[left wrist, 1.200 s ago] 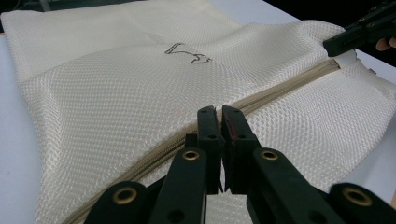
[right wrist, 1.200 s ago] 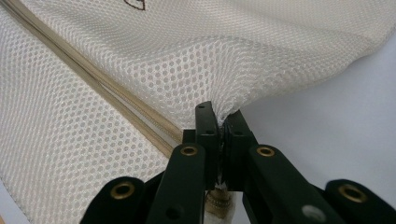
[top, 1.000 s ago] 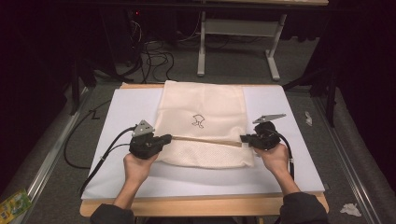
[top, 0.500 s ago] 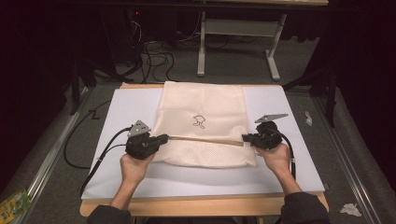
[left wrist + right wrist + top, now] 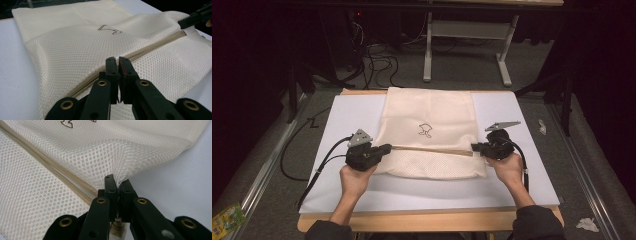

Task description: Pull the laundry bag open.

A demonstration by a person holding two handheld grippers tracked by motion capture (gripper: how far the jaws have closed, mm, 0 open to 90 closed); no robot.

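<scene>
Cream mesh bag (image 5: 432,125) flat, zipper (image 5: 432,149) pinched at both ends

1. The bag (image 5: 429,132) fills the frame's centre, with both grippers clamped on its lower part, the left gripper (image 5: 384,148) at its left edge and the right gripper (image 5: 476,147) at its right edge.
2. The white mat (image 5: 347,117) lies bare at the upper left and upper right of the bag.
3. A bare strip of mat runs below the bag, between the two forearms.
4. A cable (image 5: 324,160) crosses the mat at the left edge of the frame.
5. The desk frame (image 5: 464,42) stands well beyond the table, at top centre.
</scene>
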